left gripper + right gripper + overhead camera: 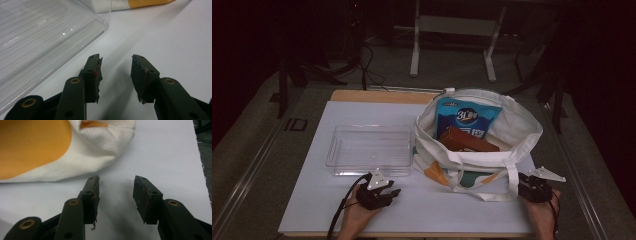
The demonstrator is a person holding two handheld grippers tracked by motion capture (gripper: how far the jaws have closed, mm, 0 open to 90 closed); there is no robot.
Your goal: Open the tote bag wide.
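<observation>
Left gripper [388, 192]: we hold it low over the white table [362, 210], just off the near left corner of the tote bag [477, 150]; its jaws stand apart with nothing between them.

Right gripper [523, 183]: we hold it at the near right corner of the tote bag, beside the hanging strap [512, 182]; its jaws are released too, with bare table between them.

Tote bag, place: it sits on the right half of the table, mouth open and facing up, the nearest thing to both grippers.

Tote bag, handling: we judge it soft and light canvas that will sag and fold, not hold a shape. The cloth looks grippy, not slippery, and not fragile.

Where to take hold: we would pinch the rolled rim of the mouth or a strap, one gripper on each side, so the opening stays wide. A grip on the loose side wall would likely just bunch the cloth.

Tote bag, contents: a brown box [468, 141] lies tilted toward the near side, and a blue snack packet [468, 117] stands behind it against the far wall. We cannot tell whether anything lies beneath them.

Clear tray [369, 150]: it lies just left of the tote bag, close to touching it, and holds nothing. We judge it stiff, smooth and likely slippery.

Beyond the tote bag: a bare strip of wooden table edge [382, 96], then dark floor.
</observation>
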